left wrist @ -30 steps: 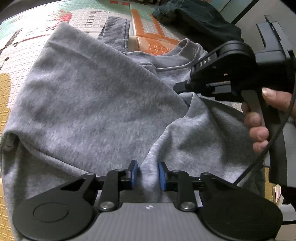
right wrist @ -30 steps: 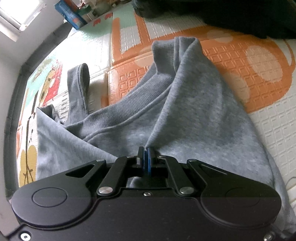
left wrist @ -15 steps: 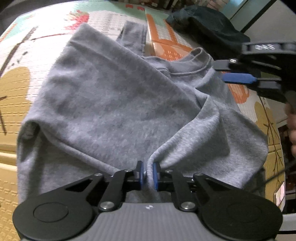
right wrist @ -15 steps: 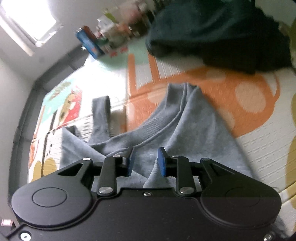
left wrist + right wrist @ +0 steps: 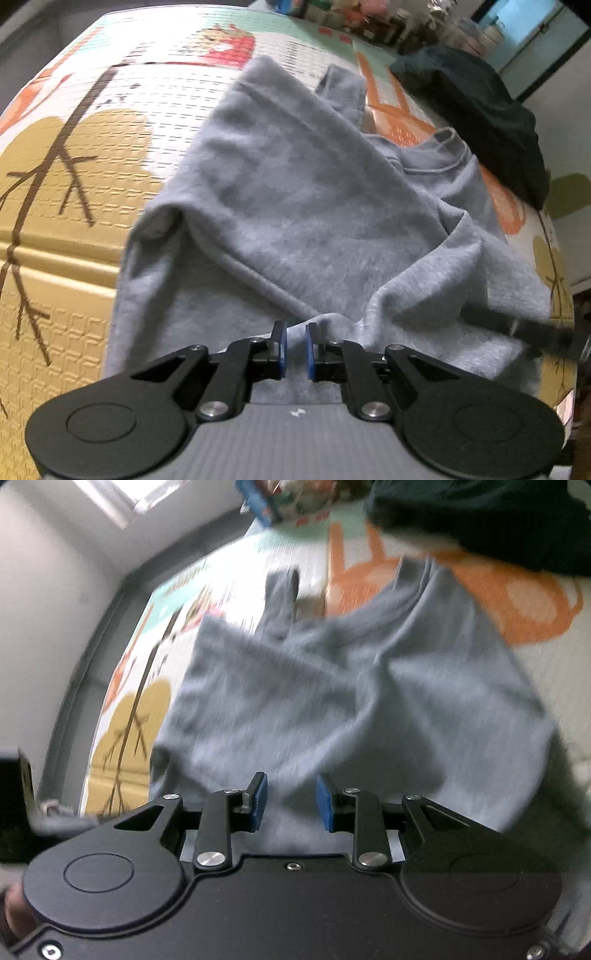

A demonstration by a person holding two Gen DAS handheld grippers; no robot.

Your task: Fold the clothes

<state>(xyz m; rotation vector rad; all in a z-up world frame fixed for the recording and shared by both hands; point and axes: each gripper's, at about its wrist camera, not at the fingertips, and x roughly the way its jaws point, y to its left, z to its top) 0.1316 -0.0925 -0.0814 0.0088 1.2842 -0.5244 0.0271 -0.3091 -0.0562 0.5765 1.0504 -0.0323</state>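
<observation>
Pinching a ridge of grey cloth, my left gripper (image 5: pixel 295 345) has its two blue pads drawn close together with a fold of the grey sweatshirt (image 5: pixel 303 206) caught between them. From this gripper the sweatshirt spreads away ahead of the fingers, crumpled and partly doubled over, with its ribbed collar (image 5: pixel 439 162) far ahead and to the right, and a sleeve cuff (image 5: pixel 343 92) beyond that. It lies on a patterned foam play mat (image 5: pixel 85 177) printed with tan trees and orange shapes. A dark heap of clothing (image 5: pixel 476 110) sits on the mat past the collar, at the far right. My right gripper (image 5: pixel 291 799) stands released: its blue pads are parted with a clear gap, and they pinch nothing, though the grey sweatshirt (image 5: pixel 369 686) shows below and ahead between them. Its jaws have just been opening. This view is blurred. Ahead of the right fingers the dark heap of clothing (image 5: pixel 498 520) fills the far top right, and the mat's orange print (image 5: pixel 517 594) lies just beyond the sweatshirt's edge.
</observation>
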